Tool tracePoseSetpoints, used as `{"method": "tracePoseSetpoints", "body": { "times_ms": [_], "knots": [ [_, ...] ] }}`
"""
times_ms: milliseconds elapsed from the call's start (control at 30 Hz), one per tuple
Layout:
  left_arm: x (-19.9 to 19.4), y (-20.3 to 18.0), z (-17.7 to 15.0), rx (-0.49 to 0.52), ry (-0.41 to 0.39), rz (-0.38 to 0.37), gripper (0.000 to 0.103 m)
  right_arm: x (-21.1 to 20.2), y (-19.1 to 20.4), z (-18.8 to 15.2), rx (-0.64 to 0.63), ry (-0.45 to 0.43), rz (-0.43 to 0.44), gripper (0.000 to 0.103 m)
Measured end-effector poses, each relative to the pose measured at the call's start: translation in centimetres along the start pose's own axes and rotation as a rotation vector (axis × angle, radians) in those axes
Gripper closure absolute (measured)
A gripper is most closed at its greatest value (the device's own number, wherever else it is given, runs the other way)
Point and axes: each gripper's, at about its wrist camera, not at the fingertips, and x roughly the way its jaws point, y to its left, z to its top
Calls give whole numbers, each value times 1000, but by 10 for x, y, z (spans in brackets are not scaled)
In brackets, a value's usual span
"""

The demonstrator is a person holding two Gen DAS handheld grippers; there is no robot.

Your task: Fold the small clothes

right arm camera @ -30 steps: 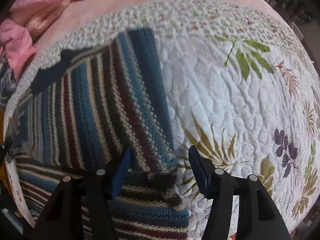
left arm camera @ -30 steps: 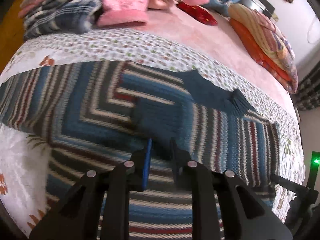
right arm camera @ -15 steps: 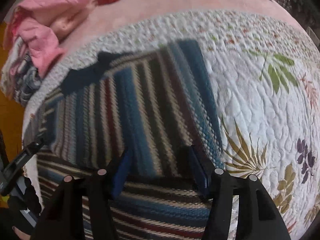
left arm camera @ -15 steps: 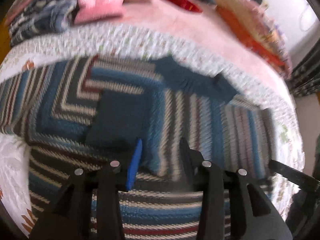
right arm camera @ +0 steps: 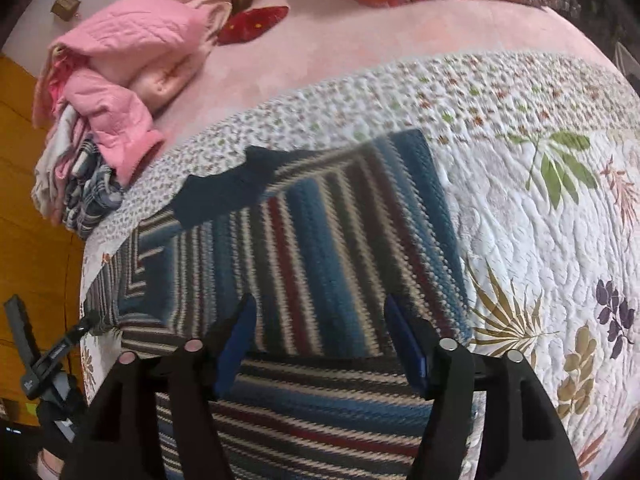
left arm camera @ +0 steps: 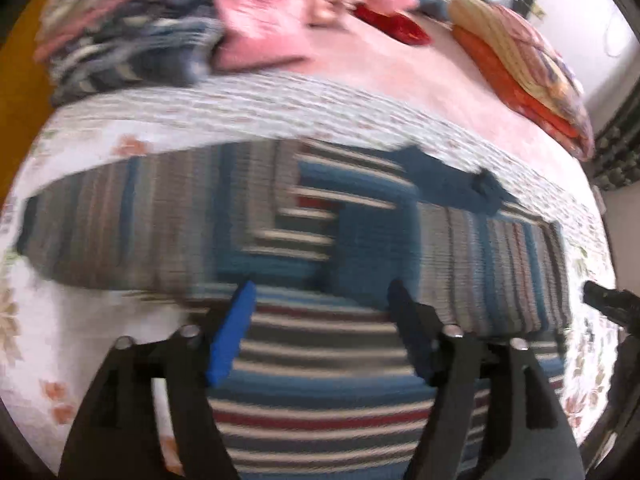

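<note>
A striped knit sweater [left arm camera: 360,248] in blue, cream, dark and red lies spread on the quilted bed, its sleeves folded across the body. Its dark blue cuff [left arm camera: 486,192] pokes out at the far edge. The same sweater [right arm camera: 320,248] fills the middle of the right wrist view, cuff [right arm camera: 224,192] at its upper left. My left gripper [left arm camera: 320,296] hovers open just above the sweater, nothing between its fingers. My right gripper [right arm camera: 318,312] is open too, over the sweater's near fold. The left wrist view is blurred.
A pile of pink and plaid clothes [left arm camera: 172,32] sits at the far left of the bed; the same pile [right arm camera: 116,92] shows in the right view. Folded orange blankets [left arm camera: 524,68] lie far right. White floral quilt [right arm camera: 540,220] extends right of the sweater.
My left gripper opened wide, let go of the sweater fabric and pulled back. My right gripper stayed open and drew back, showing more of the bed.
</note>
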Motion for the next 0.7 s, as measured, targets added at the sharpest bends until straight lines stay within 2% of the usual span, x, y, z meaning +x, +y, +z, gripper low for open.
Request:
{"method": "tracePoseSetpoints", "body": {
  "times_ms": [67, 167, 233, 400, 500, 567, 700],
  "knots": [
    [-11, 40, 2, -55, 6, 43, 21, -3, 10, -2, -13, -9, -4, 29],
    [-17, 105, 2, -168, 35, 80, 20, -4, 28, -8, -55, -12, -14, 28],
    [-13, 138, 1, -217, 43, 93, 20, -4, 38, -12, -89, -13, -21, 27],
    [15, 225, -7, -423, 103, 145, 21, 9, 52, -22, -150, 2, -43, 26],
    [22, 267, -14, -577, 91, 97, 22, 17, 52, -27, -162, 17, -64, 26],
    [27, 288, -14, -640, 80, 63, 22, 22, 51, -30, -170, 24, -88, 26],
    [35, 317, -20, -736, 60, 61, 22, 29, 46, -33, -167, 34, -113, 26]
  ]
}}
